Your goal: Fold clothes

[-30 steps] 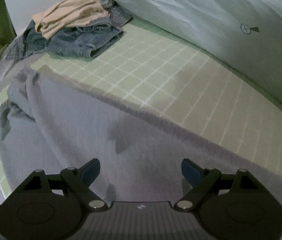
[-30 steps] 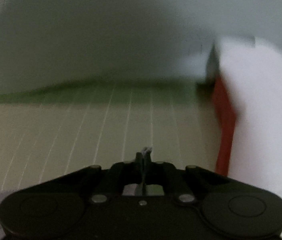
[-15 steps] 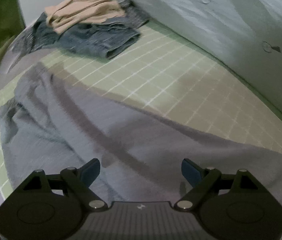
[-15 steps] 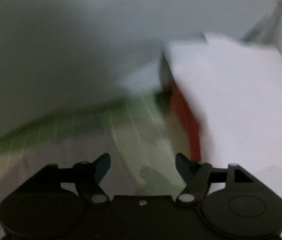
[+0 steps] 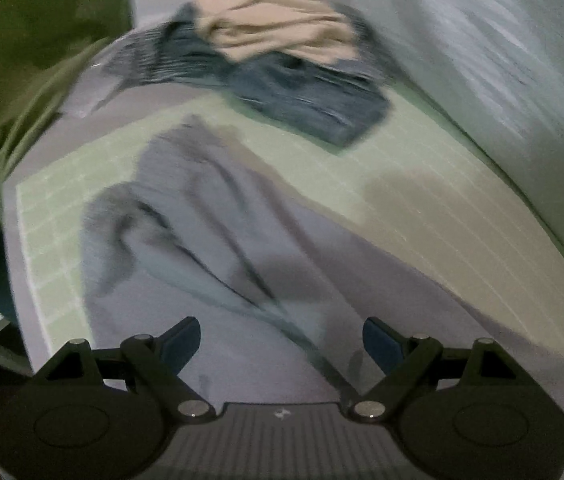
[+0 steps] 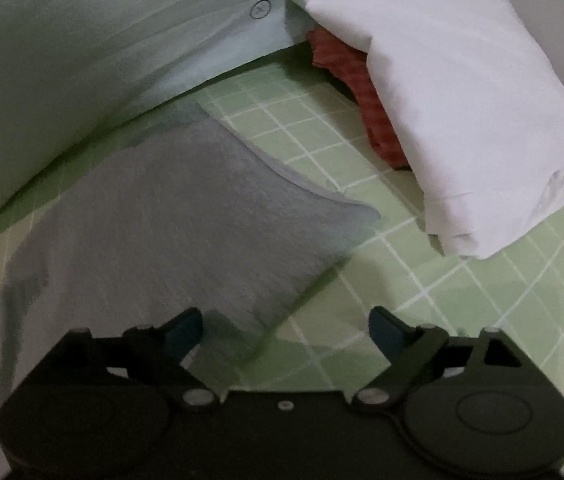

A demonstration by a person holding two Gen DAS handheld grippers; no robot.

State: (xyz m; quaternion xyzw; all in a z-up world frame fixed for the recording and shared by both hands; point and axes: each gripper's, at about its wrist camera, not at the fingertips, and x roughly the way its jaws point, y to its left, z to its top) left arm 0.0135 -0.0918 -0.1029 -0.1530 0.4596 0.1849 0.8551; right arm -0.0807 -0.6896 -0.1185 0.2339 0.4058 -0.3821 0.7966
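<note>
Over the green checked bedsheet, my right gripper had just been opening, empty above the grey fleece garment; my left gripper hung spread too.

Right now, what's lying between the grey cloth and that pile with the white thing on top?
Only bare green checked sheet lies between the grey cloth and the white folded cloth; the right wrist view shows it.

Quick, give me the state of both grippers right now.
Left gripper: open, holding nothing, above the grey garment.
Right gripper: open, jaws just opened, nothing between them, over the grey garment's corner.
</note>
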